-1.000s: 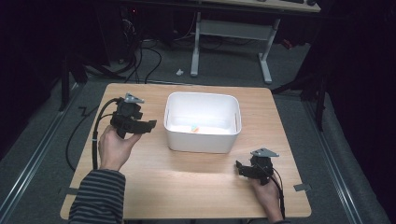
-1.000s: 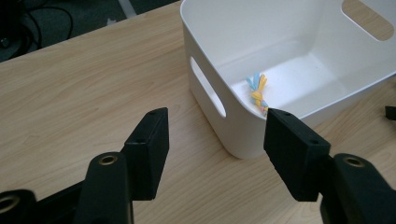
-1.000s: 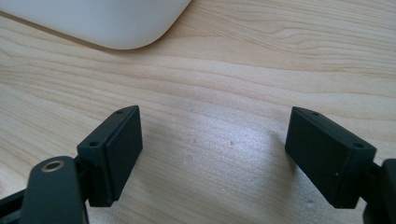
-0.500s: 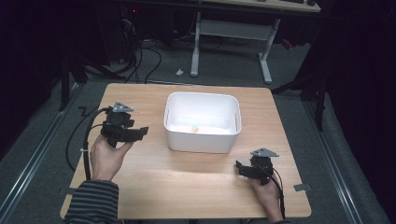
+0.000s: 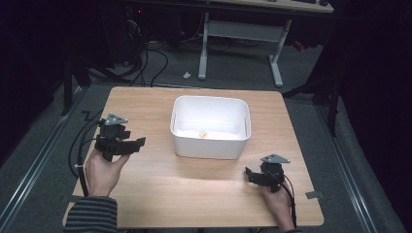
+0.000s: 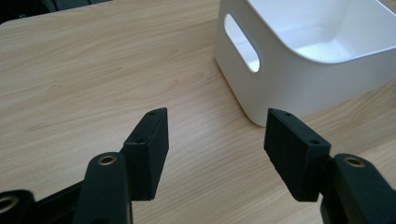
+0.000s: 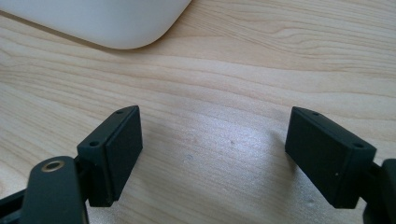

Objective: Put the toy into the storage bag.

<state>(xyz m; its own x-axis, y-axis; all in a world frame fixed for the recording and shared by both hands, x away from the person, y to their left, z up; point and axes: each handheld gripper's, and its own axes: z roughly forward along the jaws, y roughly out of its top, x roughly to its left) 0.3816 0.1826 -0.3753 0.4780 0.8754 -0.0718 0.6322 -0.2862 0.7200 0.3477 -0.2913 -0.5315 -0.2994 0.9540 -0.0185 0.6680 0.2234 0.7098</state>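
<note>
A white plastic bin (image 5: 210, 127) with rounded corners and smooth walls stands on the pale wood-grain tabletop (image 5: 194, 189), slightly toward the far edge from its middle. A small orange and light-coloured item (image 5: 203, 133) lies on the bin's floor near the front wall; it is too small to tell what it is. In the left gripper view the bin (image 6: 299, 51) shows an oval handle cutout in its near end wall, and its inside looks glossy.

The left gripper (image 5: 138, 142) is held to the left of the bin, near it but apart, by a hand (image 5: 103, 170) with a striped sleeve behind it. Its matte black, flat-faced fingers (image 6: 149, 144) stand wide apart with nothing between them, and bare tabletop lies between them and the bin. A black cable loops from this gripper on the side away from the bin.

The right gripper (image 5: 248, 174) rests in front of the bin's right corner, held by the other hand (image 5: 278, 204), with a grey three-cornered plate on top. Its fingers (image 7: 119, 149) are also spread wide and empty, low over the wood, and the bin's rounded bottom corner (image 7: 107, 23) shows just beyond them.

Behind the tabletop, beyond the bin, stand the white legs of a desk (image 5: 243, 46) and tangled cables on a grey floor.
</note>
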